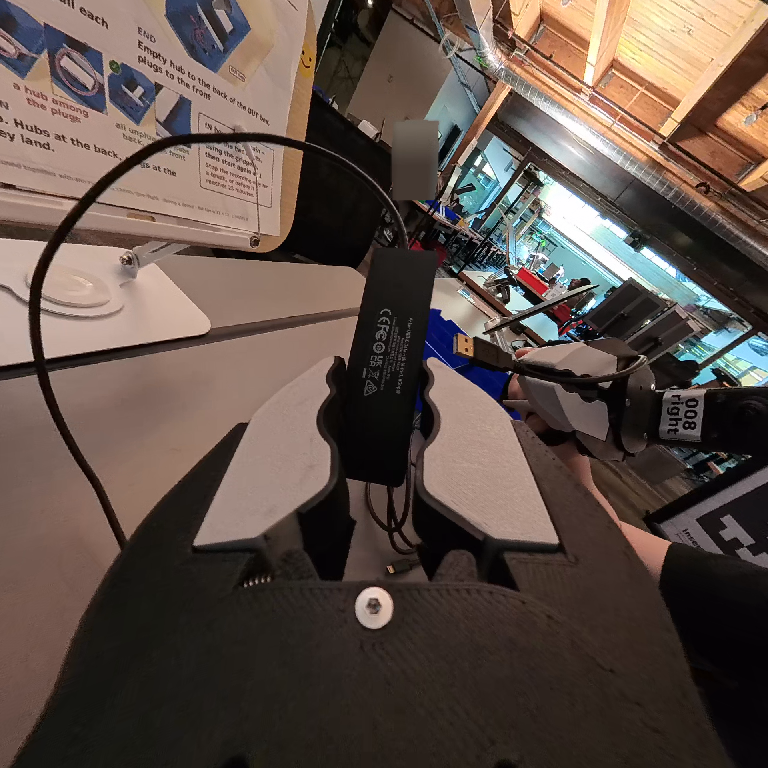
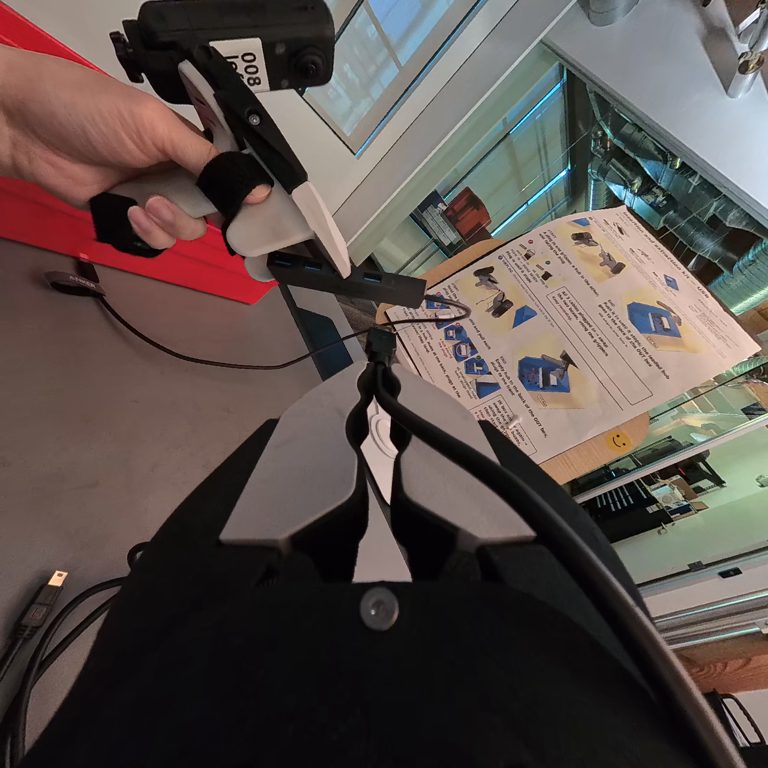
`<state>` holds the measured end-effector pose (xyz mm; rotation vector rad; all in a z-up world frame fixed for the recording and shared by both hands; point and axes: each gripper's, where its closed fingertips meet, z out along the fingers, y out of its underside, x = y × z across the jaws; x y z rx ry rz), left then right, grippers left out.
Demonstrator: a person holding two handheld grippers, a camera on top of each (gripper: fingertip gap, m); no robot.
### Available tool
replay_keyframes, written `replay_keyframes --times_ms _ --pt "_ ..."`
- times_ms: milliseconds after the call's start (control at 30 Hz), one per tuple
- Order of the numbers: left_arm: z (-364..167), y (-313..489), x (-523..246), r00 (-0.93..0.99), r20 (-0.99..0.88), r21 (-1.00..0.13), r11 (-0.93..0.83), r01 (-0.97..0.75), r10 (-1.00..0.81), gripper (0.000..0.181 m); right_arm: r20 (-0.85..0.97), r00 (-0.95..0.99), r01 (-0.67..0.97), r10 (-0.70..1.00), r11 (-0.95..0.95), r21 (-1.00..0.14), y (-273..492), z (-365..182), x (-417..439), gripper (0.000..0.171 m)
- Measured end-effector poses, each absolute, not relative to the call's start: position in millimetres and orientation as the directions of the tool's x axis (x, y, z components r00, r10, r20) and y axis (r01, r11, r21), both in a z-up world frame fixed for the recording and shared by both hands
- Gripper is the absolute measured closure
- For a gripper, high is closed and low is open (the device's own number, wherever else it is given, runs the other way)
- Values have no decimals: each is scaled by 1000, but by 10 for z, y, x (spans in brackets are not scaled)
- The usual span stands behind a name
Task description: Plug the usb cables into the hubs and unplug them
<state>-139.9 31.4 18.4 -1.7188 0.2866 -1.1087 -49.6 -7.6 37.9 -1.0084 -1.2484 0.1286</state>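
My left gripper (image 1: 380, 365) is shut on a black USB hub (image 1: 388, 353) and holds it in the air, label side toward the camera. The hub's own black cable (image 1: 41, 316) loops up and left. My right gripper (image 2: 376, 370) is shut on a black USB cable just behind its plug (image 2: 380, 343). In the left wrist view the right gripper (image 1: 528, 365) holds that gold-tipped plug (image 1: 478, 349) to the right of the hub, a short gap away. In the right wrist view the hub (image 2: 349, 278) shows its blue ports, held by the left gripper (image 2: 328, 249).
An instruction sheet on a wooden board (image 1: 166, 104) stands on a white base (image 1: 104, 299) behind the grey table (image 1: 166, 415). Blue bins (image 1: 453, 345) lie beyond the hub. A red box (image 2: 124, 245) and another loose USB cable (image 2: 41, 602) lie on the table. My hands' fingertips stand some 11 cm from each other.
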Motion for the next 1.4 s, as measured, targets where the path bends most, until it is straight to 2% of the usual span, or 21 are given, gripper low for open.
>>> replay_keyframes --times_ms 700,1100,1400 --pt "245 305 -1396 579 483 -875 -386 293 -657 148 717 368 412 592 588 -697 -102 389 -521 167" --pt "249 258 -1255 617 401 -914 -338 223 -678 148 667 382 343 640 572 -745 -165 462 -527 167" --pt "203 246 -1144 669 320 -942 -299 151 -671 147 697 385 367 605 593 -717 -161 446 -539 167"
